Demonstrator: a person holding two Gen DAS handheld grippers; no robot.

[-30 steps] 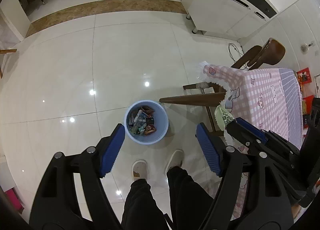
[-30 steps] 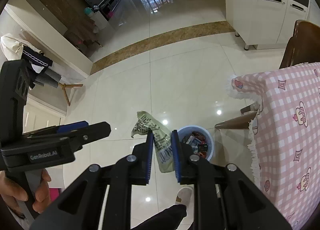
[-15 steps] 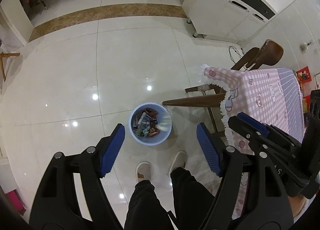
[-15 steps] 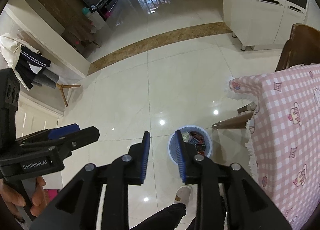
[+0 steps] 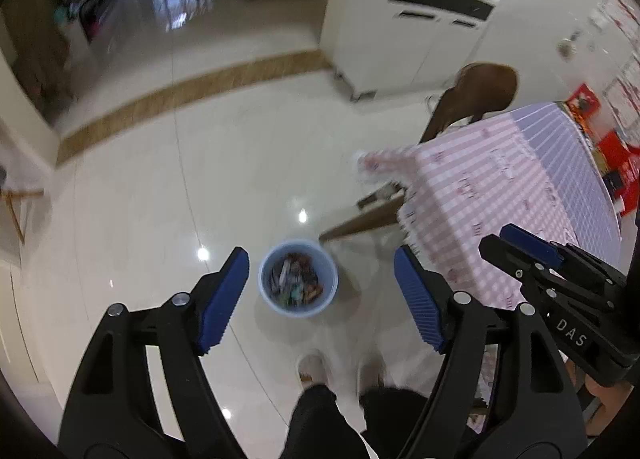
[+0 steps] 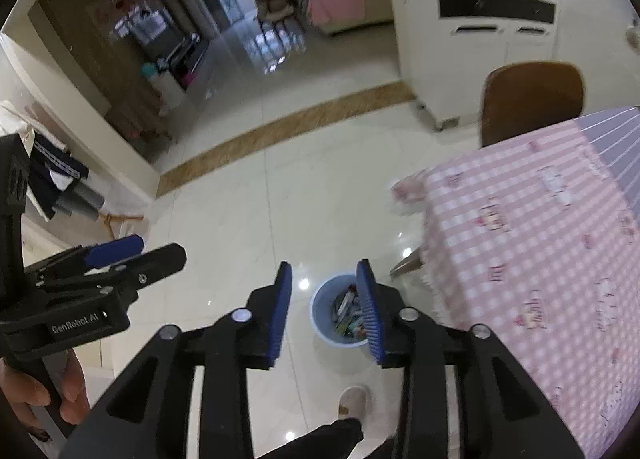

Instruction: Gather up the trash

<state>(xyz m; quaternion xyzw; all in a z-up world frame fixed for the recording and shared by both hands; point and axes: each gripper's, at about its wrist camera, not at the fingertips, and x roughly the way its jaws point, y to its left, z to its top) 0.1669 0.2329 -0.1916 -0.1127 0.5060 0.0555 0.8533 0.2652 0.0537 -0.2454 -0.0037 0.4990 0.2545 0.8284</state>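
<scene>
floor (image 5: 248,163): glossy pale tile with a brown inlaid strip, spread out below and ahead of both tools.
desk (image 6: 532,227): draped in a pink checked cloth with cartoon prints, to the right of the right tool; its corner hangs ahead and to the right of the left tool's tips.
cabinet (image 6: 480,39): white, with a dark band, far ahead of the right tool against the wall.
chair (image 6: 532,99): brown back, tucked at the desk's far side, ahead and to the right of the right tool.
left tool (image 5: 320,291): blue pads set wide apart with nothing between them; a hand (image 6: 44,395) grips its handle, seen to the left of the right tool.
right tool (image 6: 326,311): its pads have just been opening and stand partly apart, nothing clamped between them.
trash bin (image 5: 298,279): pale blue and round, standing on the floor below, framed between the left tool's pads and partly behind the right tool's right-hand pad.
trash (image 5: 294,281): mixed wrappers lying inside the bin.
slipper (image 6: 354,401): pale, on the person's foot, nearer than the bin and under the right tool.
</scene>
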